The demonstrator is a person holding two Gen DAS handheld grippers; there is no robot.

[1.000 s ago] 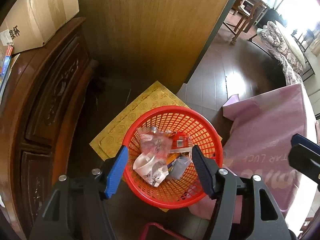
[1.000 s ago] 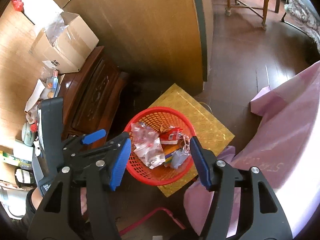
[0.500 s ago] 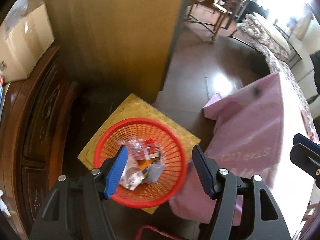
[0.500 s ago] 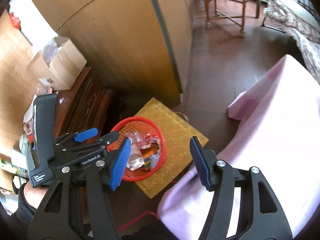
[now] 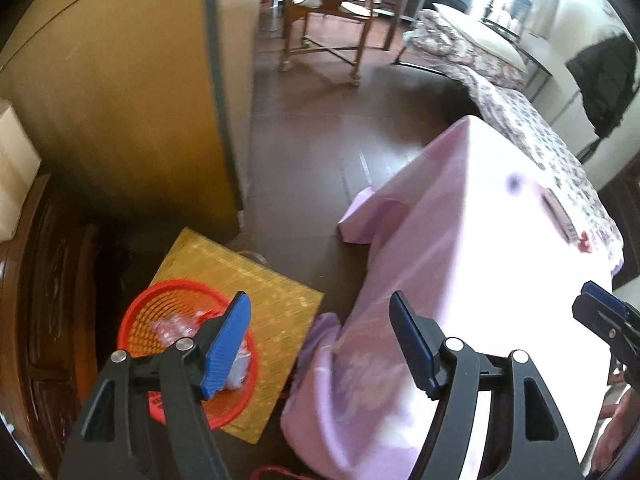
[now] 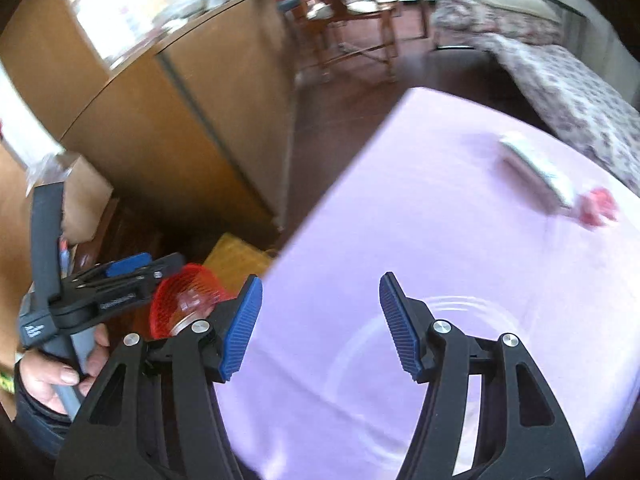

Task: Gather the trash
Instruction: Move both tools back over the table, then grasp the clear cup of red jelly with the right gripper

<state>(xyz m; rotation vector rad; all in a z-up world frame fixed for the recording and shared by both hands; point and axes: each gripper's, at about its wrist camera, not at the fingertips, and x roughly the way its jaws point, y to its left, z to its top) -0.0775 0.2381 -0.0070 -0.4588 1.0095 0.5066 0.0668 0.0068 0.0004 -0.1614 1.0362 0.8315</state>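
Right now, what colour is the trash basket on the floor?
The basket is red, with an open mesh wall. It shows best in the left wrist view.

- A round red basket (image 5: 138,322) of open plastic mesh stands upright on a flat yellow patterned board (image 5: 276,300) on the dark floor, beside the draped corner of a table.
- Inside the basket lies crumpled wrapper trash (image 5: 176,326), clear and red, blurred.
- On the pink tablecloth (image 6: 400,220), near its far edge, a small red crumpled scrap (image 6: 598,206) lies touching the end of a pale flat packet (image 6: 532,168); both are blurred.
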